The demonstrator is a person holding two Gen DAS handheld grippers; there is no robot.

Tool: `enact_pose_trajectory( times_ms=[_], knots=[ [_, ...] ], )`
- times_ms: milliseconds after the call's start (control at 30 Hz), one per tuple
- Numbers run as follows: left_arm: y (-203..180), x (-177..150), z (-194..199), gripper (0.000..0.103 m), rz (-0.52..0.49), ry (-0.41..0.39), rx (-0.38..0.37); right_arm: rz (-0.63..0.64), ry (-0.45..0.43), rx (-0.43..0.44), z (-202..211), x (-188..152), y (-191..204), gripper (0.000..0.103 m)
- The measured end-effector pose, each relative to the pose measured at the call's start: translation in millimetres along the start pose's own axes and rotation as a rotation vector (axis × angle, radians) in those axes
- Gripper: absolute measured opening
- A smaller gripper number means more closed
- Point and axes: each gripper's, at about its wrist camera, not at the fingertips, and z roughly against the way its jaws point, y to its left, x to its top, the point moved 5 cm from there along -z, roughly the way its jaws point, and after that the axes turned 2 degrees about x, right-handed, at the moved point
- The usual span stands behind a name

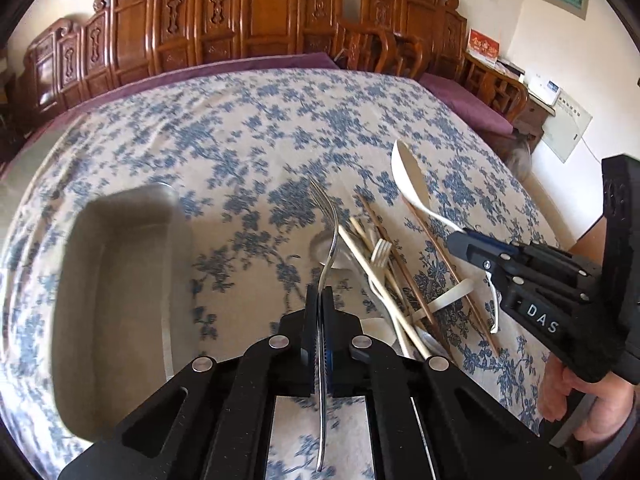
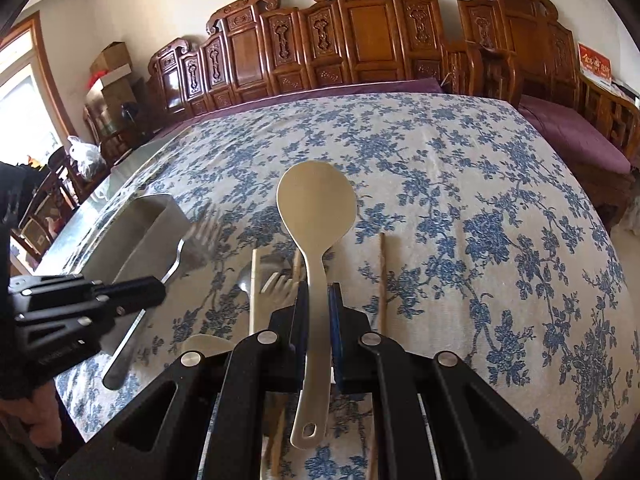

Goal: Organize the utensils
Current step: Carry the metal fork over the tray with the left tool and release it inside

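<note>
Near the table's (image 1: 248,128) front edge a loose heap of utensils (image 1: 396,280), pale chopsticks, brown sticks and a plastic fork, lies on the blue-flowered cloth beside a rectangular steel tray (image 1: 116,280). My left gripper (image 1: 320,300) tilts downward, clamped on a slim metal fork (image 1: 326,232). My right gripper (image 2: 318,300) pinches a smooth cream rice spoon (image 2: 316,208) above the heap.

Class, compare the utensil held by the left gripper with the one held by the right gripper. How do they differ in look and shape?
The fork in the left gripper is shiny metal; the spoon in the right gripper is matte cream-white. The fork ends in thin tines; the spoon ends in a broad oval bowl. The fork's handle is a thin strip; the spoon's is wider, with a hanging hole at its end. Both are clamped by the handle, heads pointing forward, lifted off the floral tablecloth.
</note>
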Motion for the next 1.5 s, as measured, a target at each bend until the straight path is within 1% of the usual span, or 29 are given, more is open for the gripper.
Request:
enact_pose_trajectory(
  times_ms=[333, 533, 633, 867, 1000, 1067, 1167, 1500],
  knots=[
    [35, 7, 39, 0.002, 0.015, -0.064, 0.027, 0.074, -0.019, 0.047, 10, 2, 46, 0.011],
    [63, 10, 48, 0.002, 0.021, -0.09, 0.043, 0.1, -0.013, 0.077, 10, -1, 68, 0.011],
    [80, 9, 48, 0.002, 0.03, -0.091, 0.055, 0.123, -0.006, 0.089, 9, -4, 81, 0.011],
    [127, 3, 29, 0.002, 0.073, -0.058, 0.087, 0.14, 0.019, 0.084, 4, -11, 89, 0.011],
    [142, -4, 13, 0.002, 0.073, -0.024, 0.113, 0.141, 0.033, 0.079, 0, -14, 89, 0.011],
    [145, -7, 6, 0.002, 0.07, -0.009, 0.123, 0.144, 0.043, 0.077, -3, -16, 89, 0.011],
    [147, -12, -4, 0.002, 0.062, 0.014, 0.157, 0.147, 0.058, 0.073, -7, -20, 90, 0.011],
    [144, -18, -17, 0.002, 0.012, 0.069, 0.193, 0.153, 0.078, 0.075, -14, -23, 93, 0.011]
  ],
)
